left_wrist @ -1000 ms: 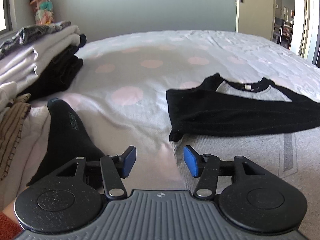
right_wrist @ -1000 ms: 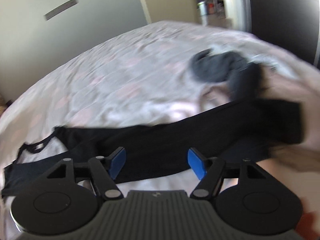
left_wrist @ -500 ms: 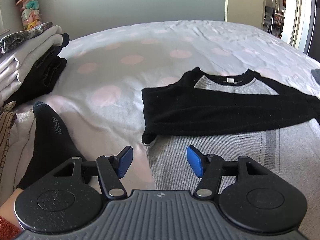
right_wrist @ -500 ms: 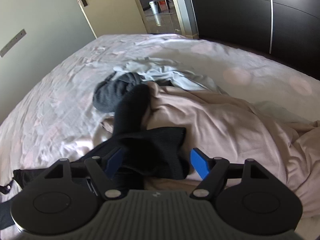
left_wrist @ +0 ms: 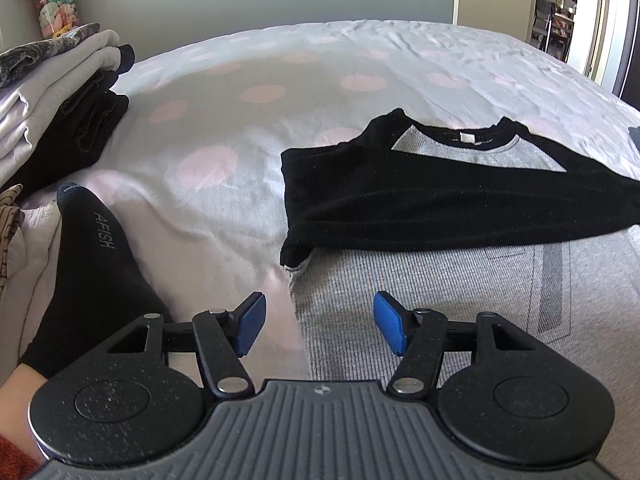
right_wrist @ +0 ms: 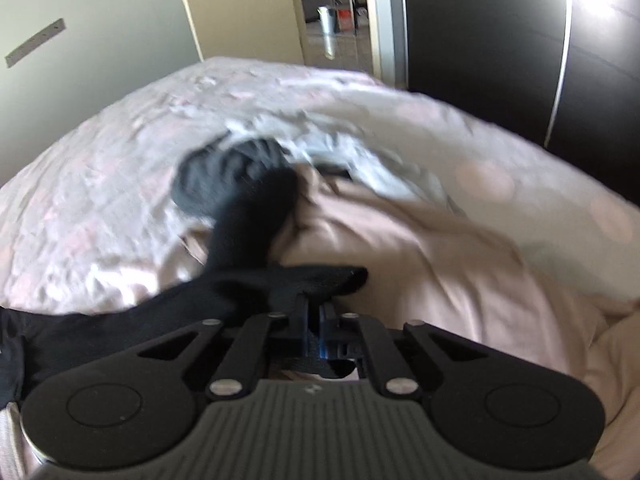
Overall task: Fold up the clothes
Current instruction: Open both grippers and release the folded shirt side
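Shirt [left_wrist: 460,208]: grey body with black sleeves, spread flat on the bed [left_wrist: 280,80], filling the right half of the left wrist view. Collar toward the upper right of the frame, hem toward the bottom. One black sleeve [left_wrist: 400,208] folded across the chest, long axis running left to right across the frame.

Other sleeve end [right_wrist: 320,280]: seen in the right wrist view at centre frame, directly ahead of the right claw [right_wrist: 316,328], trailing off to the lower left. Long axis again left to right. Nearer to the right hand than to the left; out of the left wrist view.

Right claw: jaws shut on the black sleeve end, fabric pinched between the blue pads [right_wrist: 322,350]. Frame blurred; depth of the bite not readable.

Left claw [left_wrist: 318,328]: jaws wide apart, holding nothing, poised just above the left side edge of the grey body, near the hem. No contact visible.

Likely step in hand: carrying the gripped sleeve across the chest to lie over the first.

Also present: stack of folded clothes [left_wrist: 60,92] at upper left, a socked foot [left_wrist: 96,280] at lower left, a loose pile of clothes [right_wrist: 400,240] behind the right claw.
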Available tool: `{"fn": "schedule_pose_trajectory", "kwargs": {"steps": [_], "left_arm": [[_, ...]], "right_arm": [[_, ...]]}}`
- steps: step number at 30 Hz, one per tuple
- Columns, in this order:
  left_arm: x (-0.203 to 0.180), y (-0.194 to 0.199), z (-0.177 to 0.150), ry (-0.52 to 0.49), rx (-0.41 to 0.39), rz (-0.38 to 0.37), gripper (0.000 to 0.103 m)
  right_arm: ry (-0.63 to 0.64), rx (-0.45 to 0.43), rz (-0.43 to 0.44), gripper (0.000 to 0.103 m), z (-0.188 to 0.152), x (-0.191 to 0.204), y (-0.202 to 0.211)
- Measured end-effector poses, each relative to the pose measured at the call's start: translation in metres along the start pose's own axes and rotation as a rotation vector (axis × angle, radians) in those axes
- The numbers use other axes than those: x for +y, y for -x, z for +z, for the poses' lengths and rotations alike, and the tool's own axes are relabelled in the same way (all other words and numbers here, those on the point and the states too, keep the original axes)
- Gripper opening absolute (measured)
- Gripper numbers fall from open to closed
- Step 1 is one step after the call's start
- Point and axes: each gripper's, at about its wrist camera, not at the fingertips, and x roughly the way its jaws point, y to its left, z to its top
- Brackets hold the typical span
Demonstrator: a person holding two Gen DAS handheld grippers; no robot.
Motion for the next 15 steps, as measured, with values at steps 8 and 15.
{"fn": "schedule_pose_trajectory", "kwargs": {"steps": [8,15], "left_arm": [[0.011,0.017,0.004,0.044,-0.033,-0.050,0.070],[0.023,0.029,0.004,0.079,-0.064,-0.100,0.070]], "right_arm": [[0.069,-0.095,0.118,0.005,0.063,0.083,0.079],[0.162,-0.127,0.199,0.005,0.107,0.184,0.143]]}}
